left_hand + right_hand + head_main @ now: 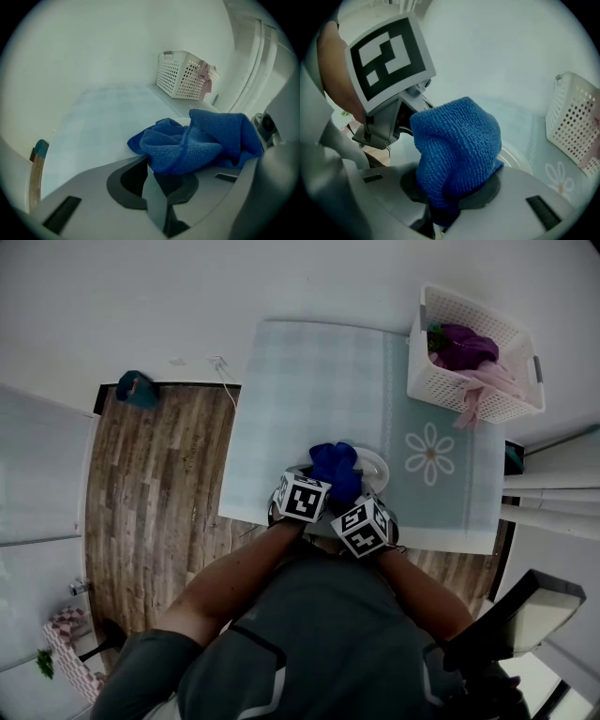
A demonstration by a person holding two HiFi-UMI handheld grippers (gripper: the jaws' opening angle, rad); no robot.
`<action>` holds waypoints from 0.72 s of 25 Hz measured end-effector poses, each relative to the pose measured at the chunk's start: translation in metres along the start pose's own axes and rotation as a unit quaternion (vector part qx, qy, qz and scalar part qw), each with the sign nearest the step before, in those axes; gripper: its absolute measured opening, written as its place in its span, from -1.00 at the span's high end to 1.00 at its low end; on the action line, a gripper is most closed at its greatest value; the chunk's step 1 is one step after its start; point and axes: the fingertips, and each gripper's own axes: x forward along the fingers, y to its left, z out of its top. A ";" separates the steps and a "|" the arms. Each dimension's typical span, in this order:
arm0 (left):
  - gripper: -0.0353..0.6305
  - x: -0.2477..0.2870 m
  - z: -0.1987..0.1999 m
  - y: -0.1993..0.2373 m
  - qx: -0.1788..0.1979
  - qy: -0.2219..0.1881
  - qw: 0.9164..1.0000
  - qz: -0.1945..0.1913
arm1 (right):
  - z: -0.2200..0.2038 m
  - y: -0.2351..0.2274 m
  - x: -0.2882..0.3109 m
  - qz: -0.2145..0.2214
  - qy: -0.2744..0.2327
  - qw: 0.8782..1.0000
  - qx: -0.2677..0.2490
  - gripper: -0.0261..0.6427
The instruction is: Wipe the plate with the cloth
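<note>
The right gripper (440, 213) is pinching the cloth (457, 140), its jaws clamping tight on a fold that is bulging up just ahead of the fingers. The left gripper (157, 185) is meeting the same cloth from the other side, its jaws drawn together and catching the cloth's lower edge at their tips. The plate (513, 158) is lying on the table (309, 399) just beyond the right fingers, under the cloth. A basket (469, 352) is standing well beyond both.

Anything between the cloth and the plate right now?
Nothing visible. The blue cloth, clamped in the right gripper, is bunched over the plate; only the plate's white rim shows beside it.
</note>
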 end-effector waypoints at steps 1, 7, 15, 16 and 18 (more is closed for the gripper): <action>0.76 0.000 0.001 -0.001 0.009 -0.001 1.000 0.001 | -0.004 -0.004 -0.003 -0.006 0.001 1.000 0.005 0.60; 0.76 0.001 0.003 -0.002 0.026 0.000 1.000 0.003 | -0.026 -0.034 -0.027 -0.037 0.004 0.998 0.046 0.60; 0.76 0.002 0.004 -0.002 0.040 -0.006 0.999 0.007 | -0.070 -0.089 -0.065 -0.109 0.015 0.990 0.092 0.60; 0.76 0.002 0.004 -0.002 0.041 -0.008 0.999 0.008 | -0.075 -0.093 -0.068 -0.114 0.017 0.988 0.102 0.60; 0.76 0.002 0.005 -0.002 0.041 -0.012 0.999 0.007 | -0.077 -0.095 -0.072 -0.113 0.010 0.988 0.108 0.60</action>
